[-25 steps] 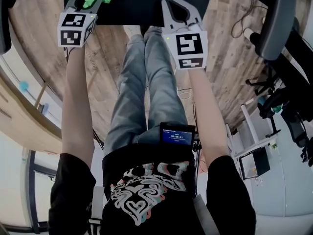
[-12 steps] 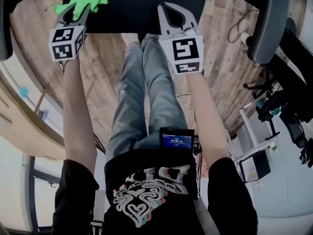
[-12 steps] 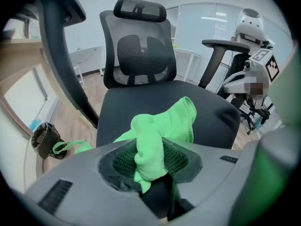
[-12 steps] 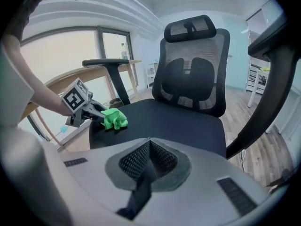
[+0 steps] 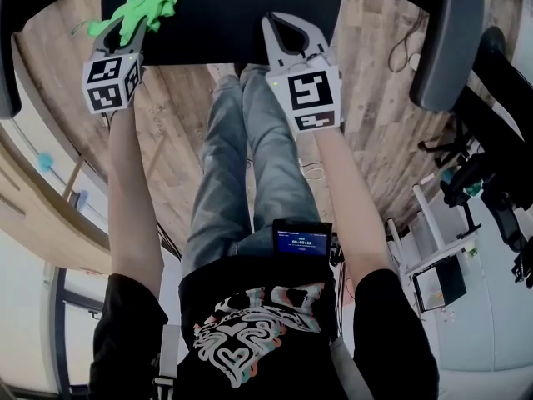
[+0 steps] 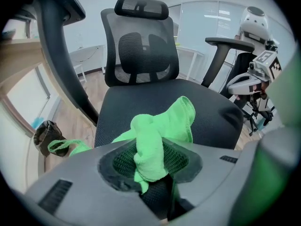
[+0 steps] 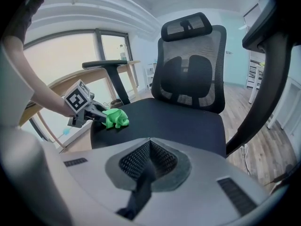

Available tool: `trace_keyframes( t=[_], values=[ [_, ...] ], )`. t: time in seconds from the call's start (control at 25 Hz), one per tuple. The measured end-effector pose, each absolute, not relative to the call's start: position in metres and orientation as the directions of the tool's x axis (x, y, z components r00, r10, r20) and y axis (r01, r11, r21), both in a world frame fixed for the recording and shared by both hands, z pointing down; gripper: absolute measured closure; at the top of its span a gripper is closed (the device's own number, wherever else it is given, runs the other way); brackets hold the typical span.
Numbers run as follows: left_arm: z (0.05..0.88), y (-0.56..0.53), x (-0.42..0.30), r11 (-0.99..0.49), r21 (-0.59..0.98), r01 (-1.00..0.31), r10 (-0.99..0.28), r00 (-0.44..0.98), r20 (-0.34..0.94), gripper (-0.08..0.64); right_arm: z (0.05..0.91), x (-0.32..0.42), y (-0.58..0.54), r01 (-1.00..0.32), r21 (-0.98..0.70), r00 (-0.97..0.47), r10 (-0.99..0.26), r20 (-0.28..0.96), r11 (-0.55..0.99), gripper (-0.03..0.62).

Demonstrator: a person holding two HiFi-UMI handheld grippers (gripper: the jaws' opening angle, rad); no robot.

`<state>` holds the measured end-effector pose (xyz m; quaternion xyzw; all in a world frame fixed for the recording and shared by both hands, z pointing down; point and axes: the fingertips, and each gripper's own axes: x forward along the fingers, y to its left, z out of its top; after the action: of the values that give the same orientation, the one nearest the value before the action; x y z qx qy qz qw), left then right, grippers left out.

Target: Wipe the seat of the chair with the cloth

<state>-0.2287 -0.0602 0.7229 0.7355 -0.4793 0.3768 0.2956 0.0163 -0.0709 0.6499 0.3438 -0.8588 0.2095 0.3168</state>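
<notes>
Head view looks down past the person's legs (image 5: 250,157) to both tools held out at the front edge of the chair. Nearest the work is the left gripper (image 5: 132,22), pinching a bunched green cloth (image 5: 143,8). In the left gripper view a fold of it sits clamped between the jaws while the loose part spills forward onto the black seat (image 6: 141,95). The right gripper (image 5: 277,22) is just beside it, to the person's right, with its jaws pressed together on nothing, as the right gripper view shows.

From the side, the cloth lies on the seat's front left corner, close under the left armrest (image 7: 110,67). Nearly all of the seat stretches away from it, rightward and back toward the mesh backrest (image 7: 190,74). I'd judge the wiping falls to the left arm, sweeping across to the right and away from the person, with most of the surface yet to cover.
</notes>
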Motion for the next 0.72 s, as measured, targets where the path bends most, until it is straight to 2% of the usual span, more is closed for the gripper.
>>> trace_keyframes(
  t=[0.4,0.72],
  values=[
    [0.722,-0.062,-0.226,-0.302,0.091,-0.949,-0.513,0.242,0.823,0.425,0.648,0.015,-0.073,-0.726,-0.162,-0.572,-0.457,0.681,0.668,0.592],
    [0.729,-0.068,-0.194,-0.352,0.104,-0.930,-0.484,0.276,0.830,0.425,0.648,0.007,-0.060,-0.700,-0.186,-0.598,-0.423,0.681,0.689,0.592]
  ],
)
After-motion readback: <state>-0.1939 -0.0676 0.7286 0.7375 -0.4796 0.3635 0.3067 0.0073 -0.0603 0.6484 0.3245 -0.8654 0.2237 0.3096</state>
